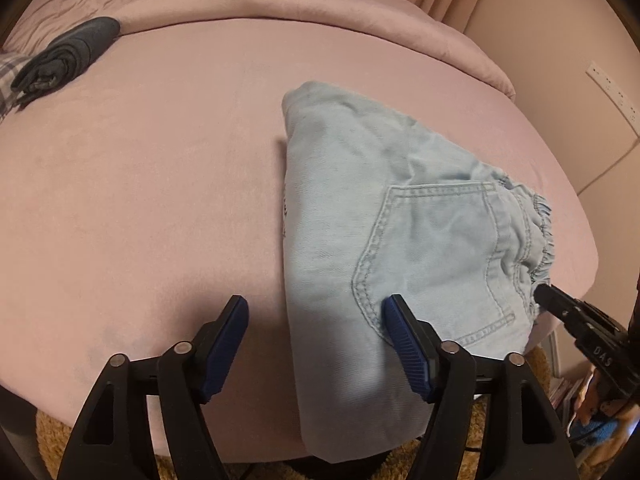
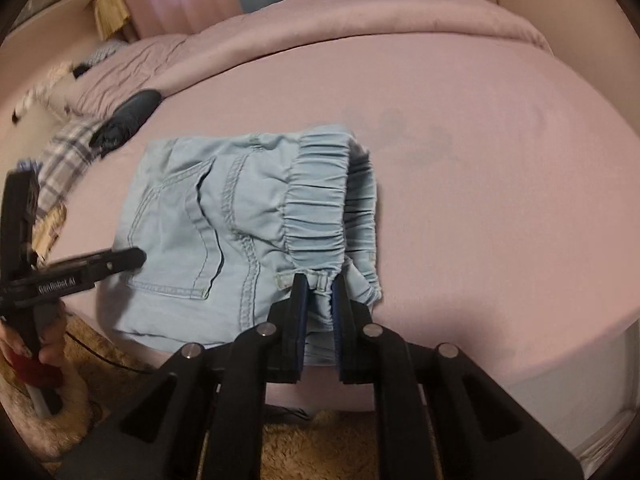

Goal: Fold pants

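Note:
Light blue denim pants [image 1: 400, 220] lie folded into a compact stack at the near edge of a pink bed [image 1: 160, 180], back pocket up. In the right wrist view the pants [image 2: 224, 220] show their elastic waistband toward me. My right gripper [image 2: 318, 284] is shut on the waistband at the near edge; its tip also shows in the left wrist view [image 1: 546, 294]. My left gripper [image 1: 314, 308] is open, its jaws astride the pants' left folded edge, right finger over the denim. It shows from the side in the right wrist view [image 2: 136, 258].
A dark folded garment [image 1: 68, 54] and a plaid cloth [image 1: 10, 76] lie at the bed's far left. A rolled pink duvet [image 1: 280, 0] runs along the back. A tan shaggy rug [image 2: 320, 440] covers the floor below the bed edge.

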The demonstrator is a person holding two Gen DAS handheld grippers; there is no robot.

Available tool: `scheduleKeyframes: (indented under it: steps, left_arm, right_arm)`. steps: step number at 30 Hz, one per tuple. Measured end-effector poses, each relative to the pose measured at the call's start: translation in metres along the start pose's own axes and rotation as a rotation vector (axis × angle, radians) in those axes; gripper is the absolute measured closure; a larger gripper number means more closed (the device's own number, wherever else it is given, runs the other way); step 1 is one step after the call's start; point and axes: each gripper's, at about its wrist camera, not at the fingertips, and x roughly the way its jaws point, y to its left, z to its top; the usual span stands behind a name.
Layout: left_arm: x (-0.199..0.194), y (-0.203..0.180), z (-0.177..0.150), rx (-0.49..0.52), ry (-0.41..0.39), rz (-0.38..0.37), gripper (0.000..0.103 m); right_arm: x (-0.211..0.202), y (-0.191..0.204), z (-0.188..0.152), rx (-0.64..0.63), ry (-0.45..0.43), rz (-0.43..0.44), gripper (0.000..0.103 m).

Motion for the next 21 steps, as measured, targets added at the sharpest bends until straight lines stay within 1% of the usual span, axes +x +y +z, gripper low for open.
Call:
scheduleKeyframes:
  steps: [2, 4, 6, 7, 8, 9, 11, 12, 13, 14, 15, 16, 17, 18, 19, 20, 21]
  left_arm:
    - [-0.001, 0.001, 0.003, -0.004, 0.008, -0.007, 0.031]
    - [-0.007, 0.0, 0.008, 0.005, 0.01, -0.011, 0.031]
    - [-0.02, -0.002, 0.019, 0.023, -0.037, -0.022, 0.031]
    - [-0.03, -0.003, 0.027, 0.033, -0.079, -0.027, 0.031]
    - [-0.035, -0.004, 0.033, 0.037, -0.105, -0.025, 0.031]
    - [-0.04, -0.005, 0.042, 0.037, -0.139, -0.009, 0.031]
    - [-0.04, -0.007, 0.057, 0.037, -0.182, 0.02, 0.031]
    - [-0.036, -0.008, 0.064, 0.033, -0.193, 0.015, 0.031]
    - [-0.024, -0.009, 0.074, 0.028, -0.177, -0.01, 0.036]
    - [-0.013, -0.009, 0.08, 0.024, -0.149, -0.02, 0.049]
    - [0.001, -0.008, 0.085, 0.022, -0.111, -0.006, 0.056]
    - [0.01, -0.008, 0.087, 0.023, -0.099, 0.014, 0.062]
    - [0.018, -0.007, 0.086, 0.02, -0.101, 0.037, 0.063]
    - [0.031, -0.003, 0.087, 0.02, -0.093, 0.042, 0.063]
    - [0.041, 0.002, 0.088, 0.004, -0.069, 0.02, 0.064]
    - [0.047, 0.007, 0.088, -0.016, -0.055, -0.001, 0.064]
    - [0.052, 0.01, 0.09, -0.031, -0.049, -0.022, 0.064]
  right_arm:
    - [-0.004, 0.001, 0.003, 0.014, 0.003, 0.005, 0.091]
    - [-0.01, 0.007, 0.008, -0.002, 0.01, -0.032, 0.074]
    - [-0.024, 0.016, 0.015, -0.025, -0.011, -0.082, 0.063]
    - [-0.029, 0.018, 0.02, -0.035, -0.036, -0.094, 0.059]
    - [-0.038, 0.023, 0.028, -0.049, -0.077, -0.098, 0.058]
    - [-0.04, 0.026, 0.035, -0.053, -0.099, -0.09, 0.057]
    - [-0.039, 0.035, 0.048, -0.053, -0.122, -0.071, 0.056]
    - [-0.033, 0.041, 0.055, -0.054, -0.125, -0.059, 0.057]
    - [-0.027, 0.046, 0.061, -0.054, -0.128, -0.047, 0.057]
    - [-0.014, 0.053, 0.067, -0.057, -0.121, -0.026, 0.058]
    - [-0.003, 0.058, 0.071, -0.064, -0.11, -0.019, 0.061]
    - [0.009, 0.062, 0.072, -0.072, -0.101, -0.026, 0.064]
    - [0.019, 0.058, 0.069, -0.072, -0.085, -0.051, 0.067]
    - [0.03, 0.055, 0.068, -0.068, -0.064, -0.09, 0.075]
    - [0.044, 0.049, 0.066, -0.058, -0.032, -0.139, 0.083]
    - [0.05, 0.044, 0.064, -0.05, -0.018, -0.157, 0.087]
    - [0.056, 0.039, 0.06, -0.042, -0.015, -0.16, 0.088]
